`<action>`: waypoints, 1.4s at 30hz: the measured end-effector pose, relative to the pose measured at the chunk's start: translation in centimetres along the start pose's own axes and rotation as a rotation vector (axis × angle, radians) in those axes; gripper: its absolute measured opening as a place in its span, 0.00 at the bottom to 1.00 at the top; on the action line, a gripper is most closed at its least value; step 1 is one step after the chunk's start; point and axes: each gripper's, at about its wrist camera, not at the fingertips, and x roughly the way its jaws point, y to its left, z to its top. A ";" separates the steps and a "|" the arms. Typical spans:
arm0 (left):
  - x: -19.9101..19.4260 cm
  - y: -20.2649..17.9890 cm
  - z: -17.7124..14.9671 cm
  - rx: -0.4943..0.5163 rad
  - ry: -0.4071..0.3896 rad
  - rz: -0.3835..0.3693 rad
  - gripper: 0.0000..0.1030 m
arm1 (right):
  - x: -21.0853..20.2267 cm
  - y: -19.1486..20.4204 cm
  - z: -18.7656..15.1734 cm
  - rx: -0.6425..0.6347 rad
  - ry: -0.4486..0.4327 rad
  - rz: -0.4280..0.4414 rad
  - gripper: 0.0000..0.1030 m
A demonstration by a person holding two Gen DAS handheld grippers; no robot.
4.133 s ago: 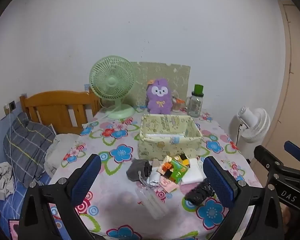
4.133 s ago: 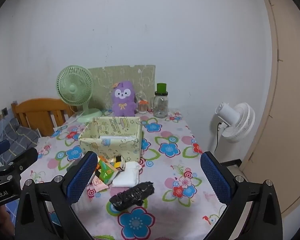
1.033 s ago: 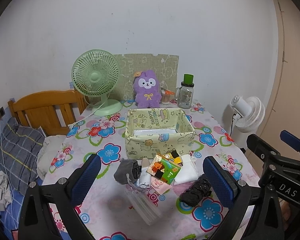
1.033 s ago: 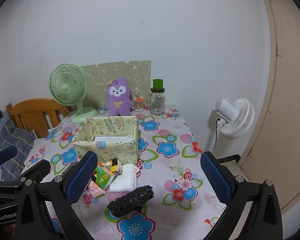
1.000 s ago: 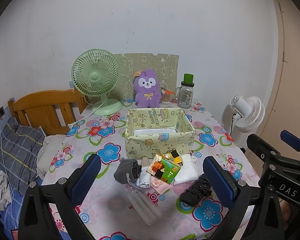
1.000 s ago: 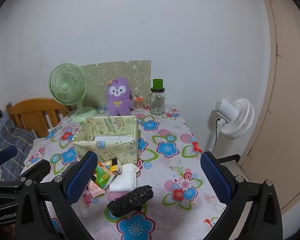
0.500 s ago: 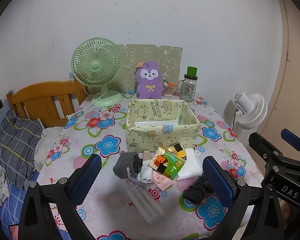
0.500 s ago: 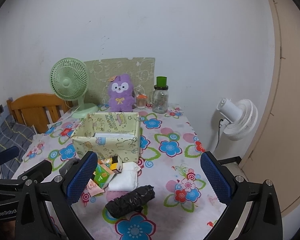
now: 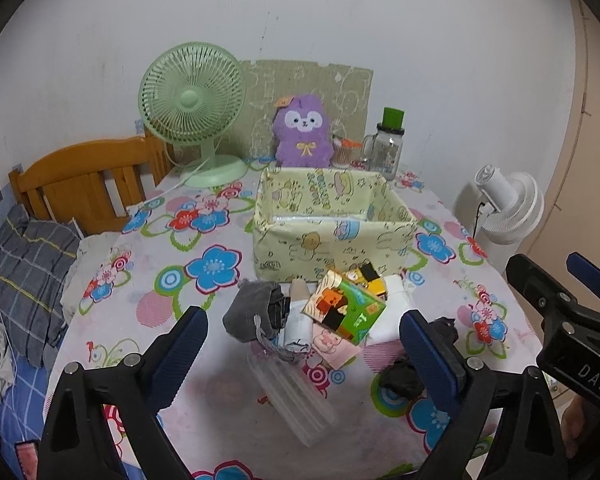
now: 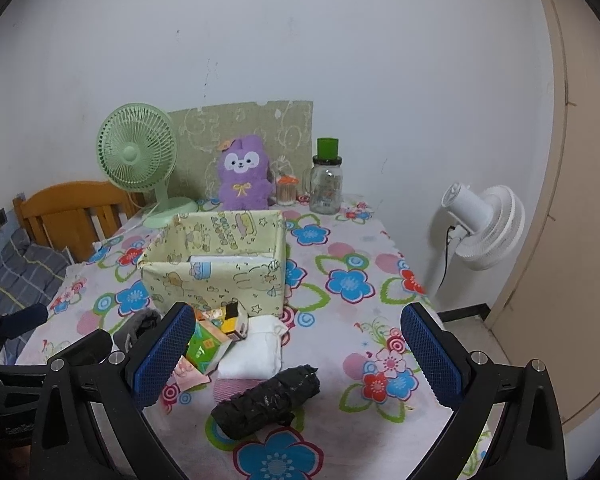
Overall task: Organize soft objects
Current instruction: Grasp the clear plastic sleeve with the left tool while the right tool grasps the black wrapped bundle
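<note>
While we hold both claws over the counter [image 9: 148, 280], the left claw [image 9: 304, 344] has just been narrowing a little yet gapes wide, gripping nothing, above the grey pouch [image 9: 252, 312]. Our right claw [image 10: 296, 352] stands wide too, empty, above the black bundle [image 10: 266, 400] and white cloth [image 10: 252, 352]. These lie heaped just before the yellow bin [image 9: 332, 240].
</note>
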 end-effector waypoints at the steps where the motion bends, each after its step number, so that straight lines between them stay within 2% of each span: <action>1: 0.2 0.0 -0.1 -0.001 0.006 0.000 0.94 | 0.2 0.0 -0.2 0.002 0.002 0.005 1.00; 10: 2.8 -0.3 -1.3 0.004 0.064 0.001 0.92 | 1.7 1.1 -1.8 -0.024 0.008 0.037 1.00; 15: 4.5 -0.7 -2.5 -0.008 0.108 -0.020 0.90 | 3.3 1.2 -3.1 -0.032 0.044 0.040 0.98; 23: 7.2 -1.1 -4.3 -0.013 0.171 0.011 0.89 | 6.2 1.1 -5.2 -0.025 0.124 0.037 0.96; 25: 7.9 -1.0 -4.7 -0.020 0.192 0.021 0.84 | 6.8 1.2 -5.7 -0.020 0.144 0.040 0.96; 32: 9.8 -0.1 -5.7 -0.062 0.240 0.074 0.79 | 9.0 1.9 -6.8 0.009 0.214 0.049 0.96; 37: 10.8 0.2 -6.2 -0.079 0.276 0.088 0.67 | 9.8 2.2 -7.3 -0.003 0.246 0.031 0.96; 39: 11.2 0.3 -6.3 -0.077 0.287 0.100 0.57 | 10.0 2.2 -7.4 -0.003 0.248 0.028 0.96; 42: 11.5 0.5 -6.3 -0.076 0.289 0.116 0.50 | 10.5 2.5 -7.8 -0.010 0.263 0.021 0.96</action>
